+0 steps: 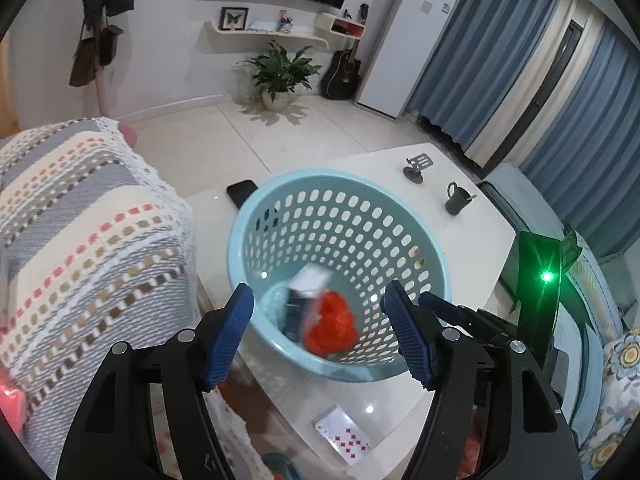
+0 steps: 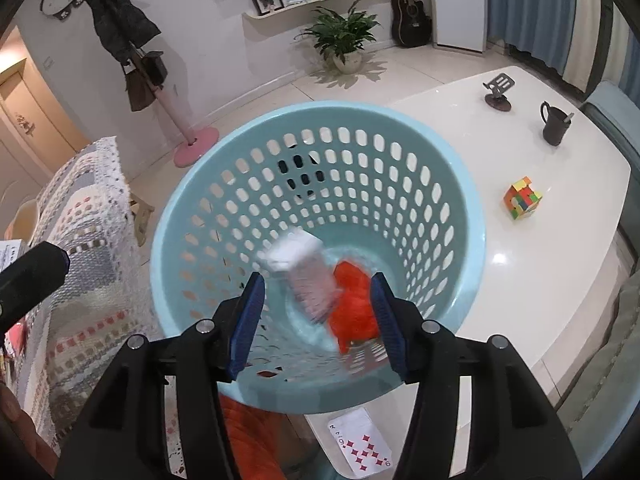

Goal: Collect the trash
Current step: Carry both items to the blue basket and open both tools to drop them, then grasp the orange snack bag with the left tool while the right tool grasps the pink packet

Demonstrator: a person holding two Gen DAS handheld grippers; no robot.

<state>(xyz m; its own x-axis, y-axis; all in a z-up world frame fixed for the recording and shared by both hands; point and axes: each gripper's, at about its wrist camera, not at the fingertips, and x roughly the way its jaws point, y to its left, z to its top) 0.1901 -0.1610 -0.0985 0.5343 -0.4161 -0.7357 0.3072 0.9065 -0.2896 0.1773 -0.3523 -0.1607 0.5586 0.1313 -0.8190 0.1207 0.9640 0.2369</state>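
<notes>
Clearly, both grippers hovered over the basket (image 2: pixel 320 152), a round pale-blue plastic tub with slotted walls, standing upright on the glossy white table (image 2: pixel 540 272) with its mouth facing up toward my cameras. My left gripper (image 1: pixel 320 332) had its ribbed blue pads spread wide with nothing between them. My right gripper (image 2: pixel 318 320) was likewise wide and empty.

Down in the basket I saw the trash. An orange wrapper (image 2: pixel 354 304), crumpled and shiny, lay on the floor of the tub on the right side. Beside it was a white box (image 2: pixel 298 264), motion-blurred, its long axis running from upper left to lower right in the right wrist view; I could not tell whether it was resting or mid-air. From the left wrist, it showed a dark face under a white end, too smeared to read.

A playing card (image 2: pixel 360 442) with red diamonds lay flat on the table just at the near foot of the basket. A black phone (image 1: pixel 241 192) lay behind the basket, partly hidden by its rim. Farther off on the table were a dark mug (image 2: pixel 555 123), a small stand (image 2: pixel 498 94) and a puzzle cube (image 2: pixel 522 198). A crocheted blanket (image 1: pixel 80 232) in grey, cream and coral draped the furniture to the left.
</notes>
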